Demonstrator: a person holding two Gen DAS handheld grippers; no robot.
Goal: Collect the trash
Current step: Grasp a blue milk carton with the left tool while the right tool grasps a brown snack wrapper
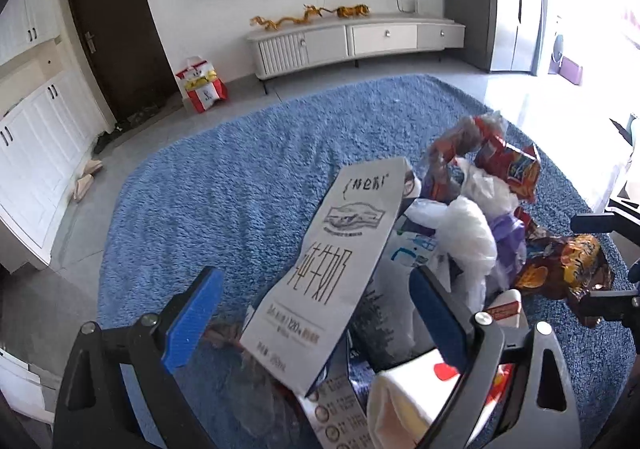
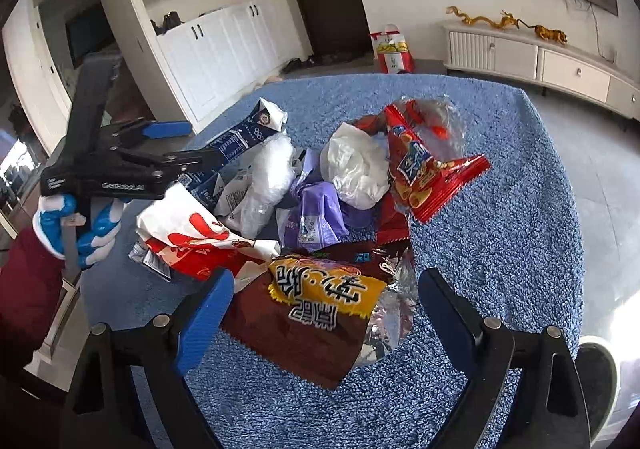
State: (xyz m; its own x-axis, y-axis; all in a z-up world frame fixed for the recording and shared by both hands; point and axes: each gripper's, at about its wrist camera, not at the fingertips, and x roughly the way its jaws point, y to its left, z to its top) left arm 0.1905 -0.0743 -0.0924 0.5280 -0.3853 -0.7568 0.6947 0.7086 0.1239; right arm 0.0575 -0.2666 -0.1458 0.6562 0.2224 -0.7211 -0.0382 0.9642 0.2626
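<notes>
A heap of trash lies on a blue rug [image 2: 500, 217]. My left gripper [image 1: 316, 313] is open, its blue fingers on either side of a flattened white milk carton [image 1: 340, 261] that leans up from the heap. It also shows in the right wrist view [image 2: 176, 141] beside the blue-printed side of the carton [image 2: 244, 133]. My right gripper [image 2: 324, 313] is open and straddles a brown and yellow snack bag [image 2: 316, 305]. Behind lie a red snack bag [image 2: 428, 169], a white plastic bag [image 2: 356, 165], a purple wrapper [image 2: 316, 217] and a red and white paper bag [image 2: 188, 229].
The rug lies on a grey tiled floor. A white TV cabinet [image 1: 352, 41] stands against the far wall below a wall TV. A red and white bag [image 1: 202, 83] sits by the dark door. White cupboards [image 2: 216, 49] line the left wall.
</notes>
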